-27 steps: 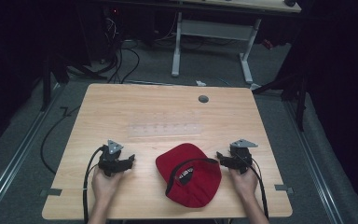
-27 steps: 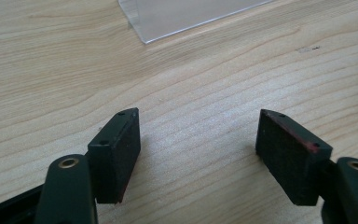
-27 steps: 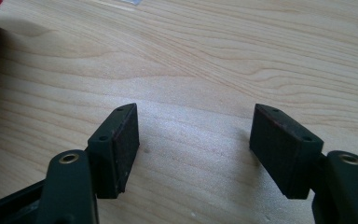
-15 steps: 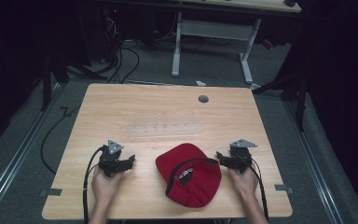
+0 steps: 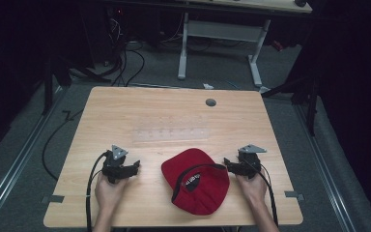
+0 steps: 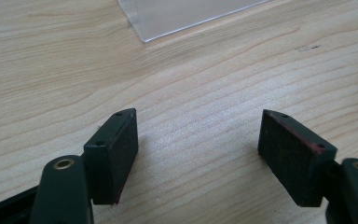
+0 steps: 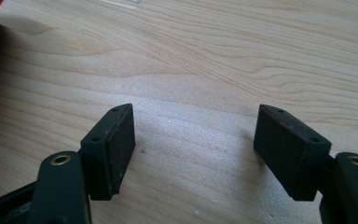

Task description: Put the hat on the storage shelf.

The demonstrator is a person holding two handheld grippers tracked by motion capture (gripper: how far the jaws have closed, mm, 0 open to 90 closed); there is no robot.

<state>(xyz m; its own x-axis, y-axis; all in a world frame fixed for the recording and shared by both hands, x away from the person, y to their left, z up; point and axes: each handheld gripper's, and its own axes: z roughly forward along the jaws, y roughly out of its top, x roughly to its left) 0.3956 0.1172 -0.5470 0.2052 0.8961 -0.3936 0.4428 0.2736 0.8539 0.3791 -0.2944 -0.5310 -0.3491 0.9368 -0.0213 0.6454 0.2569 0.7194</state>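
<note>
Red cap (image 5: 195,181) sits near the tabletop's (image 5: 174,116) front edge between my left gripper (image 5: 134,168) and right gripper (image 5: 228,163), both spread wide and empty, resting either side, probably staged to grab it.

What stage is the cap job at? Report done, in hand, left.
Done: nothing visible; the red cap lies on the table, ungripped. In hand: the left gripper and right gripper flank it, both open and empty. Left: gripping and handling the cap.
</note>
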